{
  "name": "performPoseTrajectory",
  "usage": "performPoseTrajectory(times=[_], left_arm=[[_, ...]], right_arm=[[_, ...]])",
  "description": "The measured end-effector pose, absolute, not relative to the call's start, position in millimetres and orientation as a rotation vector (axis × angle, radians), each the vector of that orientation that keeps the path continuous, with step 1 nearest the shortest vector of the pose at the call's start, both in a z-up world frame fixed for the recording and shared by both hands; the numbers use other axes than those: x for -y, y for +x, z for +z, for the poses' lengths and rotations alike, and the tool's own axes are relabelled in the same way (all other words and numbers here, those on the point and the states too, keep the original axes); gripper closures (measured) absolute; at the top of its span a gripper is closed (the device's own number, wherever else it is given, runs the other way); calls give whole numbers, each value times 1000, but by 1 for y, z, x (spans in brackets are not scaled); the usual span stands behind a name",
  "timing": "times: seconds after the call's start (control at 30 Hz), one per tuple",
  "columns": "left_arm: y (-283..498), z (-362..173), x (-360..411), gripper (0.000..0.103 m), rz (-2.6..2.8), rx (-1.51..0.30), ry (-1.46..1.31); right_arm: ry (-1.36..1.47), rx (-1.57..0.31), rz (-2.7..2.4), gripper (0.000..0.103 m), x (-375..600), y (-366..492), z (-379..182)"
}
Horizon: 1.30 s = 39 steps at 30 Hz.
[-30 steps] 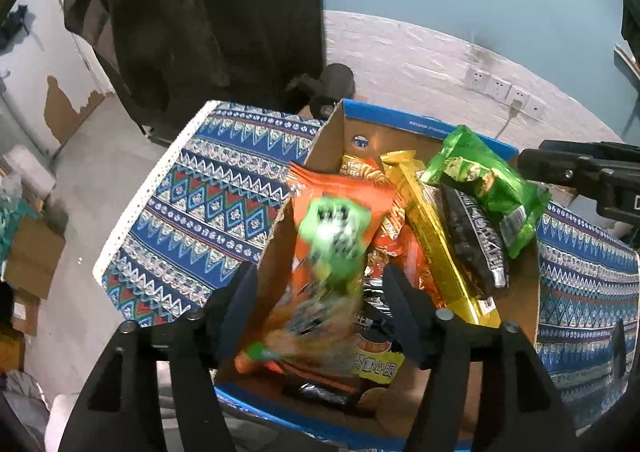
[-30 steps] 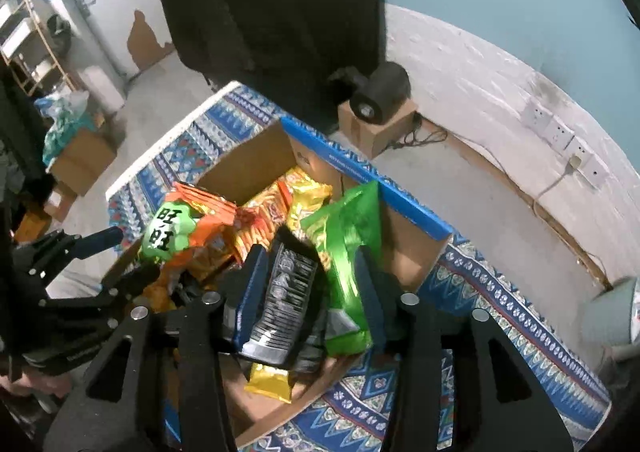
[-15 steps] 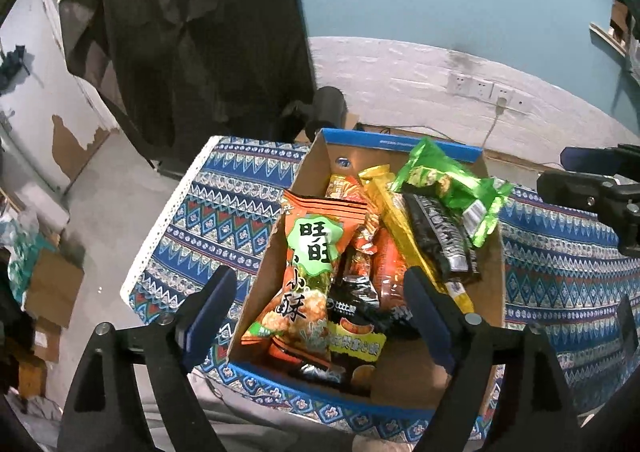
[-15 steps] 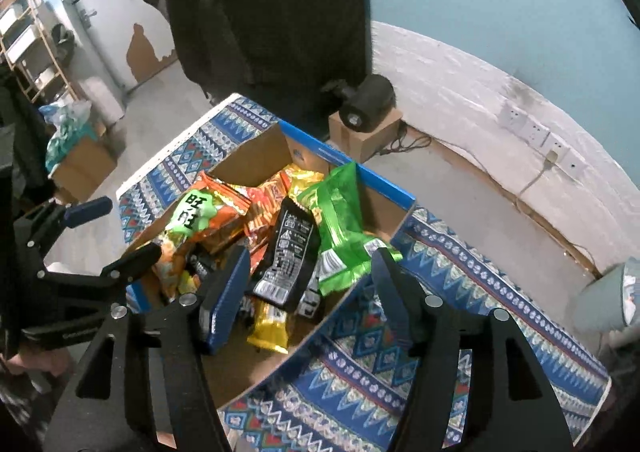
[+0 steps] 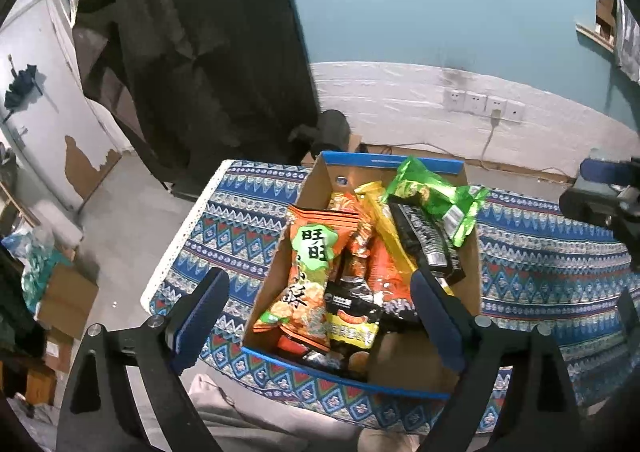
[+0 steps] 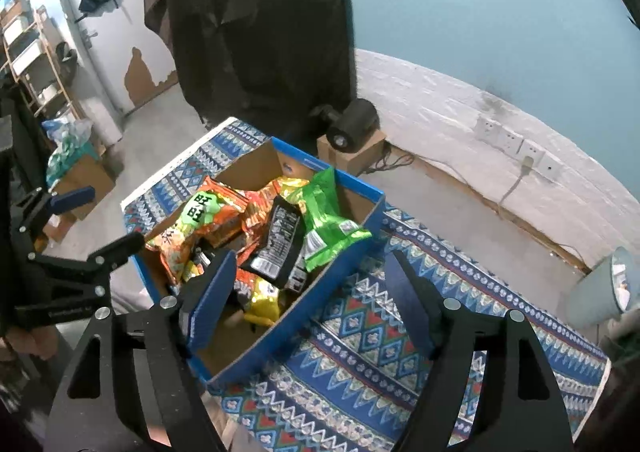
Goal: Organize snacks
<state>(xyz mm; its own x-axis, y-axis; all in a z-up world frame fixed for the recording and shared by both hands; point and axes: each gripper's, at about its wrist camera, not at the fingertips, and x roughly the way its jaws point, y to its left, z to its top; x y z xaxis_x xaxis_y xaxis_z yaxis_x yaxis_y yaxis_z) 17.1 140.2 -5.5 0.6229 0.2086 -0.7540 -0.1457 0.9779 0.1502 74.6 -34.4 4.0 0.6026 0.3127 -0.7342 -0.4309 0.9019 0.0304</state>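
Below both tongs, the cardboard box [image 5: 312, 188] holds the snacks: orange bag [image 5: 310, 264], black packet [image 5: 424, 240], green bag [image 5: 432, 198]. Left gripper [image 5: 320, 308] and right gripper [image 6: 310, 288] are opening, nothing between either's jaws. Judged nearly done: all visible snacks sit boxed; 0 lie on the patterned cloth [image 6: 360, 352].

Snack-crammed box [image 5: 474, 284], open cloth [image 5: 240, 236] alongside
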Motion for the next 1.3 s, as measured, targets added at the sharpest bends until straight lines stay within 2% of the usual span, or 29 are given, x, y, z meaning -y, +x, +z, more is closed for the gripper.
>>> performPoseTrajectory(times=[0.3, 1.3], left_arm=[[4, 3, -130, 3, 202, -834, 93], [5, 1, -125, 3, 167, -857, 100]], right_arm=[[-148, -798, 408, 26, 52, 58, 3], [-143, -815, 401, 26, 57, 58, -2]])
